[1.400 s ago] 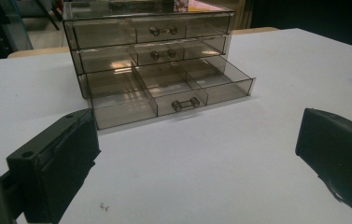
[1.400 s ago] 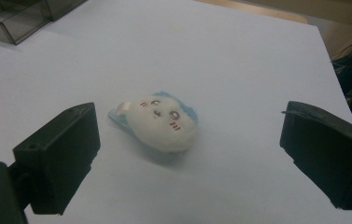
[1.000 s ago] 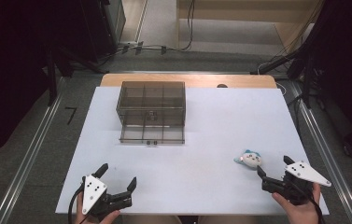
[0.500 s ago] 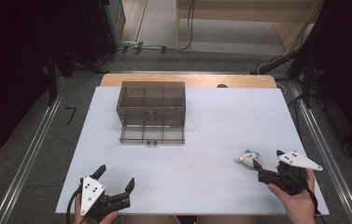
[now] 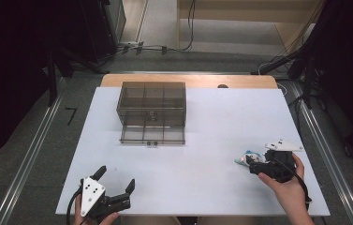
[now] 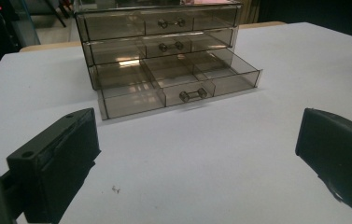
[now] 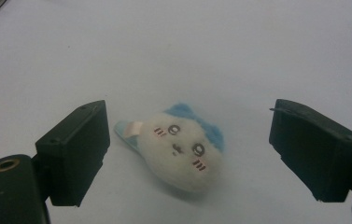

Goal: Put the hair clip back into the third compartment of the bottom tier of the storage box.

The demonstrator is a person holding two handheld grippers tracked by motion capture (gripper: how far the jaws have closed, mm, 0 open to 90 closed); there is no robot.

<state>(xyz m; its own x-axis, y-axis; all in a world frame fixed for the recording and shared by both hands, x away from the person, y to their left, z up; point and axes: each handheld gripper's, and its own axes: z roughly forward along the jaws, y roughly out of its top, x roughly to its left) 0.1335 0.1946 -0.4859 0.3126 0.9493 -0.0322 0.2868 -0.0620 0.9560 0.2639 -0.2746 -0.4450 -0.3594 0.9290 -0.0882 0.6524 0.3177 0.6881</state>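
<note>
Right gripper (image 5: 254,165) has moved in on the plush toy (image 7: 183,147) since a second ago, and its jaws have just been closing: the toy now lies on the white surface (image 5: 211,136) between them, a touch nearer the left jaw, neither pad touching it yet, so nothing is grasped. Left gripper (image 5: 114,186) hasn't budged, jaws spread and empty, facing the drawer box (image 6: 164,60) whose bottom drawer (image 6: 178,84) stands pulled out ahead of it. I'd read this as the pre-grasp: squeeze next, then carry the toy to that drawer.
</note>
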